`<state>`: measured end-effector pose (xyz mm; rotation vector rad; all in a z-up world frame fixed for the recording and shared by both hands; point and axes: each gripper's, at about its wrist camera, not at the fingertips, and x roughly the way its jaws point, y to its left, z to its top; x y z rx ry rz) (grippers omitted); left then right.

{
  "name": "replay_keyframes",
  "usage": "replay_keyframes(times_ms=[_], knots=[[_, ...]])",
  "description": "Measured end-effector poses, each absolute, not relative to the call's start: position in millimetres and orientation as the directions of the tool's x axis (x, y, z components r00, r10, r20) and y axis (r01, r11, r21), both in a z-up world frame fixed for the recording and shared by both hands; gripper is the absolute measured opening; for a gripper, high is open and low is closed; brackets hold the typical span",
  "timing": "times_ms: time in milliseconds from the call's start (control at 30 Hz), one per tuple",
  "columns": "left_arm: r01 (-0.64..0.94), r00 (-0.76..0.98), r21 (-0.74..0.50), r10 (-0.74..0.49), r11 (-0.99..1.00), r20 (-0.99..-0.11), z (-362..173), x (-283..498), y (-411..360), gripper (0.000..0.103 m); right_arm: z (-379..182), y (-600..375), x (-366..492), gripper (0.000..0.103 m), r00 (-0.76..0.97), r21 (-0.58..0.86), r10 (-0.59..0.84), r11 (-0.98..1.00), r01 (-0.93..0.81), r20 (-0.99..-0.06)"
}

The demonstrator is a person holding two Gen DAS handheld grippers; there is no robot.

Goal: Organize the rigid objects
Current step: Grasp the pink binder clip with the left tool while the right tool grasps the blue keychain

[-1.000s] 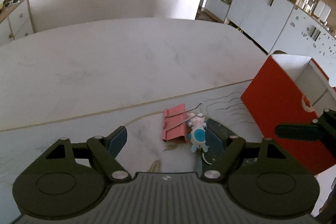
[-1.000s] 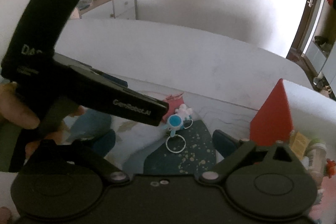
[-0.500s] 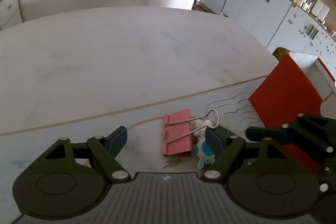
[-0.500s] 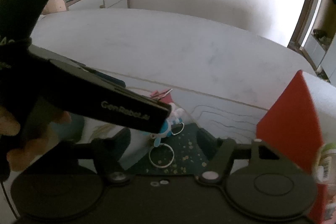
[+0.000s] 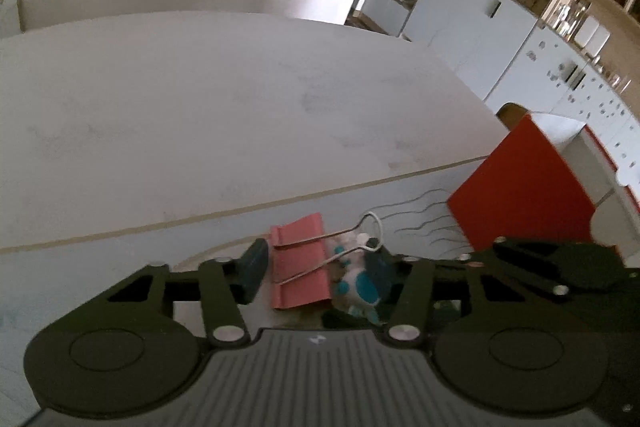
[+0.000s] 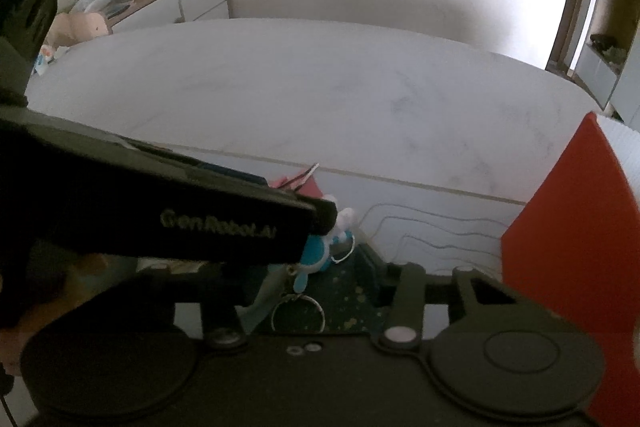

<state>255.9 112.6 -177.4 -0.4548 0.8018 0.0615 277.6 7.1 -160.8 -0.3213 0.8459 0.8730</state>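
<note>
Left wrist: my left gripper (image 5: 316, 273) has narrowed around the pink binder clip (image 5: 300, 261), not yet pinching, toy keychain (image 5: 358, 281) beside its right finger.

Right wrist: right gripper (image 6: 316, 289) open, empty, has closed in over the keychain.

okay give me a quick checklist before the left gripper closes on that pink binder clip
1. Left gripper open: ok, fingers apart.
2. Pink binder clip between the fingers: ok.
3. Only the clip in the gap: not ok, the blue and white keychain toy lies there too, against the right finger.
4. Clip's wire handles free of the toy: cannot tell, they overlap it.
5. Right gripper clear of the left: not ok, close alongside.
6. Red box reachable: ok, just to the right.
</note>
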Motion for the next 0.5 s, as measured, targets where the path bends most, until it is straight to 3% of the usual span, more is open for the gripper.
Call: replay_keyframes(times_ms=[167,233,500], knots=[[-0.268,0.702,-0.433,-0.133,0.861,-0.700,-179.3,258.1,120.6,0.043,-164.3,7.2,281.3,0.041,0.359,0.087,0.549,0.626,-0.775,-0.755],[-0.283,0.697,-0.426,-0.120,0.859,-0.706,-180.4,260.2,119.4,0.035,-164.7,6.6,283.7,0.037,0.359,0.095,0.551,0.631,-0.770,-0.753],[-0.302,0.693,-0.402,-0.090,0.864,-0.715,-180.7,258.5,120.0,0.030,-159.3,-5.2,282.4,0.020,0.366,0.109,0.556,0.645,-0.757,-0.746]])
